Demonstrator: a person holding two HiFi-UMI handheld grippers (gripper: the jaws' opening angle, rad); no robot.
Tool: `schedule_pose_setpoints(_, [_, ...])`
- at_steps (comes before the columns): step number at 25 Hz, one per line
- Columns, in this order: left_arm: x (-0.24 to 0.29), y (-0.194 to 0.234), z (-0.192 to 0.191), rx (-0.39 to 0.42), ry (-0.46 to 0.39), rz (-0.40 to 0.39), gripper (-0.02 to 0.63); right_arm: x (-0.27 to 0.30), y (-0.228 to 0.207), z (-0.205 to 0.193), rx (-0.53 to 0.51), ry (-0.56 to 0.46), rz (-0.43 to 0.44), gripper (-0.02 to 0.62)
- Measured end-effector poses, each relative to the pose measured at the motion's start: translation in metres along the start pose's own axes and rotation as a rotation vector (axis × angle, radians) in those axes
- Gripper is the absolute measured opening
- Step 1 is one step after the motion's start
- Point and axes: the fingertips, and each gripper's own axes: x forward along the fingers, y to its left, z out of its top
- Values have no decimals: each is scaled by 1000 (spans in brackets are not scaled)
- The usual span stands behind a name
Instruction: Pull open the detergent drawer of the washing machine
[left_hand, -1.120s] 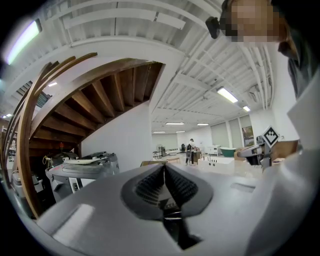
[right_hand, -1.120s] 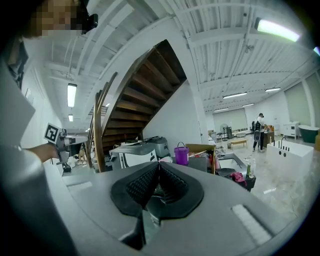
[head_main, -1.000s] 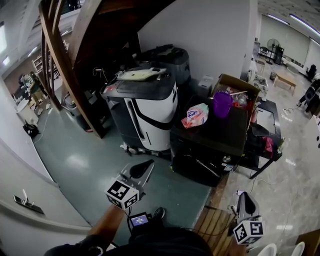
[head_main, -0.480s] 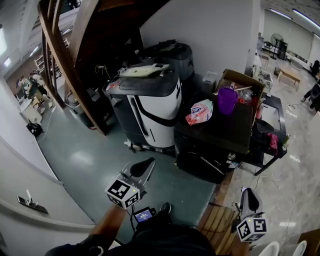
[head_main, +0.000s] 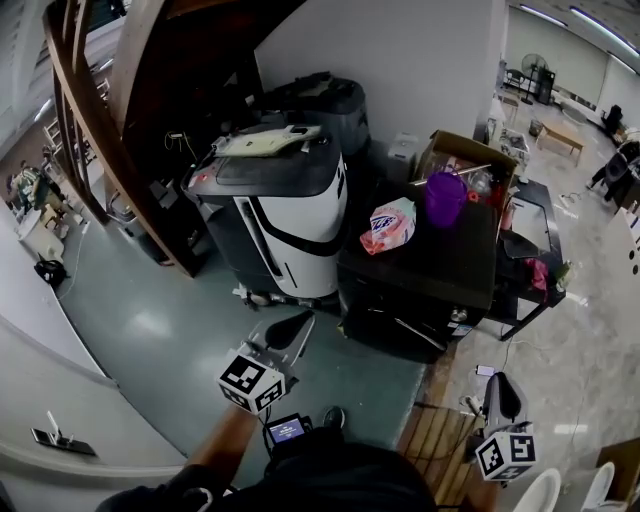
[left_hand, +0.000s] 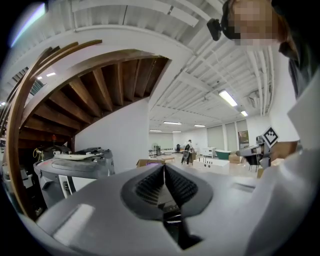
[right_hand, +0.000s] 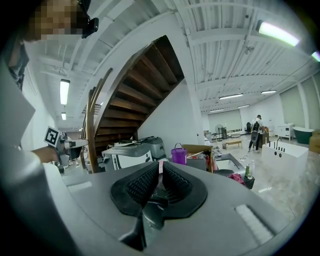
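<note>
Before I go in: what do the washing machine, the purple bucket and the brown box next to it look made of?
Washing machine: seemingly moulded plastic, with a glossy white front, black trim and a grey lid; the sheen suggests it. Purple bucket: probably plastic, smooth and evenly coloured. Box: likely cardboard, matte brown with folded flaps.

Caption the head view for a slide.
Left gripper and right gripper, both shut and empty, short of the washing machine beneath wooden stairs.

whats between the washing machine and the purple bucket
A pink bag lying on the black surface, between the washing machine and the purple bucket; the head view shows it.
</note>
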Motion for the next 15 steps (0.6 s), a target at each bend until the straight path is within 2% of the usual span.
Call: schedule_pose_setpoints(15, [69, 70, -6, -18, -13, -113, 61, 59, 15, 8, 9, -17, -128, 8])
